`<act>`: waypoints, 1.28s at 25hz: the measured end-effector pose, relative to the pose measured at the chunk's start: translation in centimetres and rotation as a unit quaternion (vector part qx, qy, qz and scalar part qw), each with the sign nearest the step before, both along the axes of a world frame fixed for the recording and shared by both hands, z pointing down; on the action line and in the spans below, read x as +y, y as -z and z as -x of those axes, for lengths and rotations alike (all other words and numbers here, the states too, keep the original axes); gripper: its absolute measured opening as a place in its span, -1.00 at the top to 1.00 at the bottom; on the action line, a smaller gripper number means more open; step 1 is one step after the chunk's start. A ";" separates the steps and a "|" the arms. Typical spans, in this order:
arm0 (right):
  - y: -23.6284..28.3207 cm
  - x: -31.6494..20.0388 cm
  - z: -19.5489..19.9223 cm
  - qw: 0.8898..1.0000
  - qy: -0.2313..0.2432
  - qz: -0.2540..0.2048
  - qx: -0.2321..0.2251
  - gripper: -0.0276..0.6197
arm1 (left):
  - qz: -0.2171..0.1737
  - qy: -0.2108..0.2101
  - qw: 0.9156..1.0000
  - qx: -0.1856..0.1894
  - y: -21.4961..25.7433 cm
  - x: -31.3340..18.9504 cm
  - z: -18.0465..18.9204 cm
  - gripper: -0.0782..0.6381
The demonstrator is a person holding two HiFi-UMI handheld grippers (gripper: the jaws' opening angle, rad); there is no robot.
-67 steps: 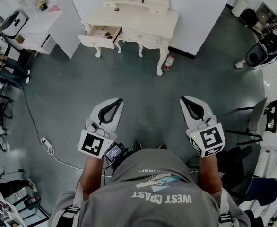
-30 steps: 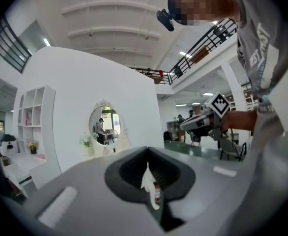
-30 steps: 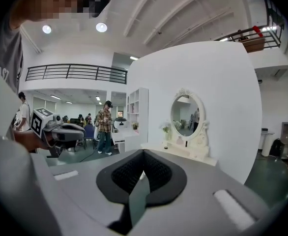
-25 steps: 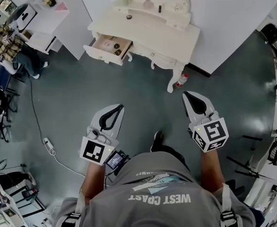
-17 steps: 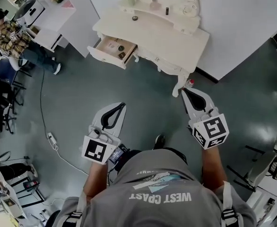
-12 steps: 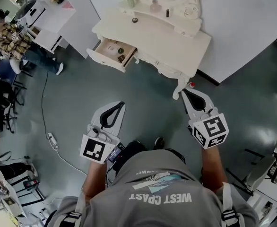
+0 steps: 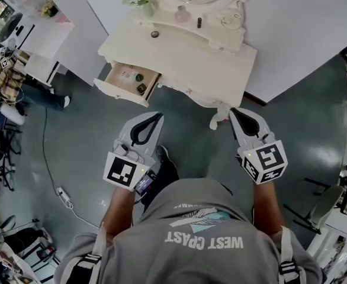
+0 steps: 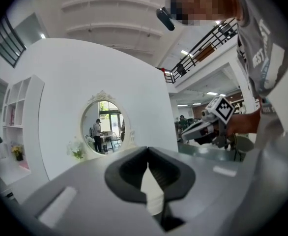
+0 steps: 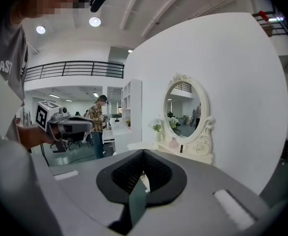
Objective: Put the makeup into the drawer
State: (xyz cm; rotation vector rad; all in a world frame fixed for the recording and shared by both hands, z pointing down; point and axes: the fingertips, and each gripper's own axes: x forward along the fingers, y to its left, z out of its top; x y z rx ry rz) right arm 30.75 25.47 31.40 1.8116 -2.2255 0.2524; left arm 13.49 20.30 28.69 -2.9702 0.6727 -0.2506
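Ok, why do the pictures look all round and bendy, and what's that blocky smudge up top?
Left gripper view: the wide lens bends the white wall into a curve and darkens the corners; the blocky smudge was added afterwards to hide a face. Right gripper view: same bending, same smudge, and the ceiling lights glare. Head view: sharp, with shine on the floor at right.

- We wear a grey shirt (image 7: 203,220) with white letters and short sleeves.
- Our left gripper (image 7: 159,115) and right gripper (image 7: 233,110) are pale grey with black inside.
- Each one has a cube (image 7: 125,171) with black-and-white squares.
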 end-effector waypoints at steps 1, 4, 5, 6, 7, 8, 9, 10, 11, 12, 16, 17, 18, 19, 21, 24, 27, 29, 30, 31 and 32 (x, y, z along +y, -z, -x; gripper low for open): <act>0.0 -1.3 -0.1 1.000 -0.011 0.002 -0.004 0.91 | 0.003 -0.006 1.000 0.001 0.1 -1.8 -0.1 0.78; 0.3 -5.9 0.2 0.999 -0.033 0.006 -0.007 0.91 | -0.003 -0.029 1.000 0.001 0.7 -7.4 -0.2 0.78; 0.4 -7.4 0.4 0.999 -0.037 0.007 -0.005 0.91 | -0.005 -0.037 0.999 0.000 0.9 -9.1 -0.1 0.78; 0.5 -8.9 0.6 0.999 -0.043 0.008 -0.002 0.91 | -0.007 -0.043 0.999 -0.001 0.9 -10.7 0.1 0.78; 0.5 -10.3 0.8 0.999 -0.049 0.008 0.000 0.91 | -0.008 -0.048 0.999 -0.002 1.0 -12.2 0.2 0.78; 0.4 -11.6 0.9 0.998 -0.055 0.008 0.000 0.91 | -0.010 -0.053 0.999 -0.001 1.0 -13.7 0.4 0.78; 0.4 -12.8 1.1 0.998 -0.061 0.009 0.000 0.91 | -0.011 -0.057 0.998 0.000 1.0 -14.9 0.7 0.78; 0.3 -13.9 1.4 0.998 -0.067 0.009 0.000 0.91 | -0.012 -0.061 0.998 0.001 1.0 -16.1 1.0 0.78; 0.3 -15.0 1.6 0.997 -0.071 0.008 0.002 0.91 | -0.012 -0.064 0.998 0.003 1.0 -17.3 1.3 0.78; 0.4 -16.1 1.8 0.997 -0.076 0.008 0.004 0.91 | -0.010 -0.066 0.998 0.005 0.9 -18.5 1.6 0.78; 0.8 -20.4 1.6 0.996 -0.088 0.007 0.013 0.91 | -0.004 -0.071 0.997 0.014 1.3 -22.8 2.3 0.78; 1.1 -21.4 1.5 0.996 -0.089 0.005 0.014 0.91 | -0.005 -0.071 0.997 0.014 1.4 -23.6 2.4 0.78; 1.2 -22.3 1.4 0.996 -0.088 0.005 0.016 0.91 | -0.007 -0.069 0.997 0.014 1.6 -24.4 2.5 0.78; 1.4 -23.1 1.2 0.996 -0.087 0.005 0.018 0.91 | -0.007 -0.066 0.998 0.013 1.6 -25.1 2.6 0.77; 1.3 -24.7 0.7 0.997 -0.080 0.005 0.021 0.91 | -0.006 -0.057 0.998 0.008 1.4 -26.4 2.7 0.78; 0.7 -27.6 -0.7 0.997 -0.069 0.003 0.021 0.91 | -0.002 -0.034 0.999 -0.002 0.3 -28.5 2.5 0.78; -0.1 -30.3 -2.0 0.998 -0.054 0.001 0.011 0.91 | -0.001 -0.008 1.000 -0.010 -0.3 -30.2 2.1 0.78; -0.3 -32.0 -3.0 0.999 -0.040 0.000 0.011 0.91 | -0.001 0.014 1.000 -0.012 -0.2 -31.1 1.9 0.78; -0.3 -32.9 -3.6 0.999 -0.034 0.000 0.013 0.91 | -0.001 0.024 1.000 -0.013 -0.1 -31.5 1.7 0.78; -0.4 -33.7 -4.3 0.999 -0.030 0.000 0.015 0.91 | -0.002 0.033 0.999 -0.016 0.0 -31.9 1.5 0.77; -0.5 -34.5 -5.1 0.999 -0.028 0.000 0.016 0.91 | -0.003 0.041 0.999 -0.019 -0.1 -32.3 1.3 0.78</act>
